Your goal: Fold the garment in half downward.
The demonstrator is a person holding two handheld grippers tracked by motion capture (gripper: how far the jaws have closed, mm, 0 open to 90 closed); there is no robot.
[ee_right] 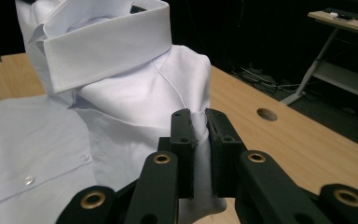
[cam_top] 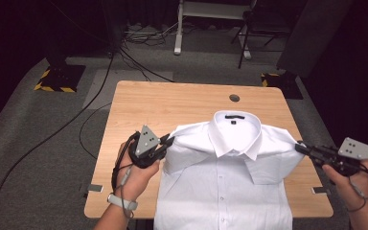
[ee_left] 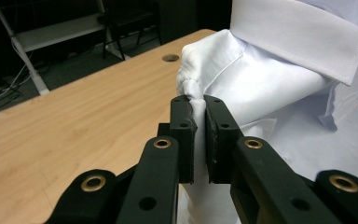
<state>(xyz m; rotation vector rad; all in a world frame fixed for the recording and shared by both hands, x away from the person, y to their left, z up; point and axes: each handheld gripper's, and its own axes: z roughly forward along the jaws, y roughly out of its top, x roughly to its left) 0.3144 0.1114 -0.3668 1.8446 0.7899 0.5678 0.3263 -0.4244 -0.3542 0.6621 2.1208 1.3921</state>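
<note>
A: Shirt (cam_top: 225, 187) lies buttoned, face up, at the table's (cam_top: 139, 105) 5 o'clock, hem over the near edge. Left tool (cam_top: 171, 140) is clamped on the shoulder fold at 9; right tool (cam_top: 300, 148) is clamped on the other at 3.

B: Risks?

A: Each bite looks thin, just bunched cloth. Uneven pull would likely skew the collar (cam_top: 234, 134) or slip a shoulder free. The overhanging hem could drag the shirt off the table.

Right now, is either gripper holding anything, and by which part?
Both hold the white shirt: the left gripper pinches a bunched fold at one shoulder, the right gripper a fold at the other shoulder.
</note>
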